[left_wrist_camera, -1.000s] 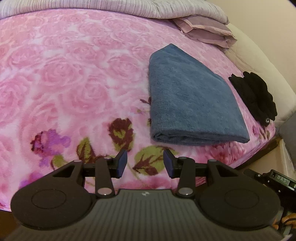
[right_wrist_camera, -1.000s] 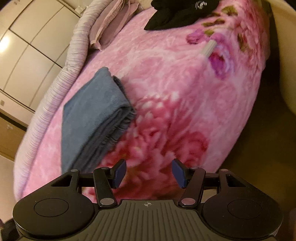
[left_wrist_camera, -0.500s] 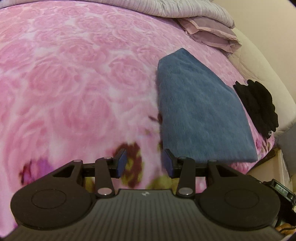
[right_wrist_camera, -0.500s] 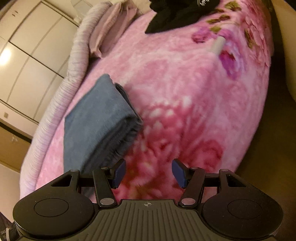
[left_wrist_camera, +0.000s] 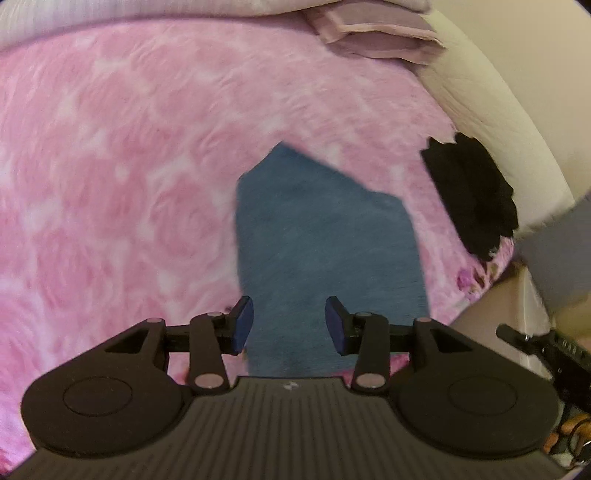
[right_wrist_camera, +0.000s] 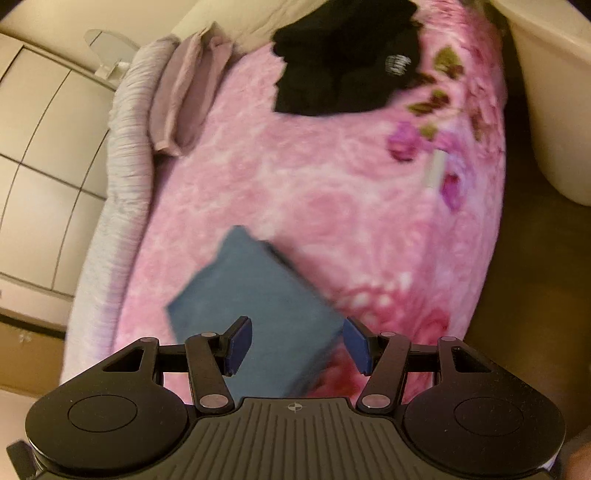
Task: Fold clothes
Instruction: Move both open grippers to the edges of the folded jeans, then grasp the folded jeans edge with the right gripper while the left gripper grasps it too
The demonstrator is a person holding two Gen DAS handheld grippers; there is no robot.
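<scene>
A folded blue cloth [left_wrist_camera: 325, 236] lies flat on the pink rose blanket [left_wrist_camera: 110, 177]. My left gripper [left_wrist_camera: 289, 329] hovers open over the cloth's near edge, nothing between its fingers. From the right wrist the same blue cloth [right_wrist_camera: 255, 295] sits just ahead of my right gripper [right_wrist_camera: 297, 347], which is open and empty above the cloth's near right corner. A crumpled black garment [left_wrist_camera: 472, 199] lies at the bed's right edge, and it shows as the black garment [right_wrist_camera: 343, 62] at the top of the right wrist view.
A grey ribbed bedcover [right_wrist_camera: 122, 155] and mauve pillows [left_wrist_camera: 373, 33] line the far side of the bed. The blanket [right_wrist_camera: 332, 192] drops off to dark floor [right_wrist_camera: 535, 277] at right. A cream headboard [left_wrist_camera: 498, 122] borders the black garment. Cupboard doors [right_wrist_camera: 40, 147] stand at left.
Both grippers moved forward and over the blue cloth, which now reaches between their fingers. Both stay open; the cloth has not shifted.
</scene>
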